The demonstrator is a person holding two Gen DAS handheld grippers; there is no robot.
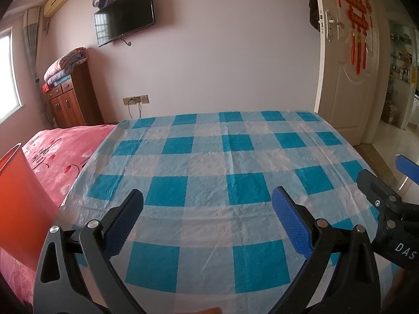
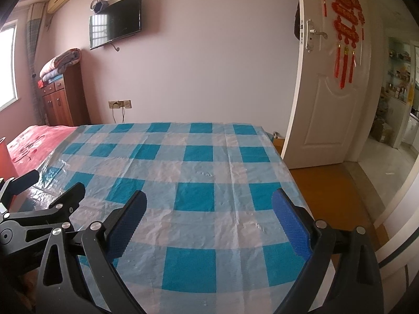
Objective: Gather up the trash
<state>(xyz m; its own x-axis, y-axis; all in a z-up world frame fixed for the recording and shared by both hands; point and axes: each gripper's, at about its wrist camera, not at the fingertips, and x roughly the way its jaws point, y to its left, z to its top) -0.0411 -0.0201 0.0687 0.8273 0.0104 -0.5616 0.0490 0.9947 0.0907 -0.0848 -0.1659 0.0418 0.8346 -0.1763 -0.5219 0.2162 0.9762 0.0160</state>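
Your left gripper (image 1: pixel 207 225) hovers over the blue-and-white checked cloth (image 1: pixel 209 183) with its jaws spread wide and nothing between them. Your right gripper (image 2: pixel 209 225) sits just beside it, also spread wide and holding nothing. No trash shows on the cloth in either wrist view, so its place and long axis cannot be told. The one container in sight is the orange bin (image 1: pixel 18 201), standing upright at your far left against the pink bedspread (image 1: pixel 68 151) — its rim is just visible in the right wrist view too. The only readable writing is "DAS" in white on the right gripper's black body, at the right edge of the left wrist view. Red hanging ornaments (image 2: pixel 343 26) on the white door (image 2: pixel 324 91) carry characters — too small to read.
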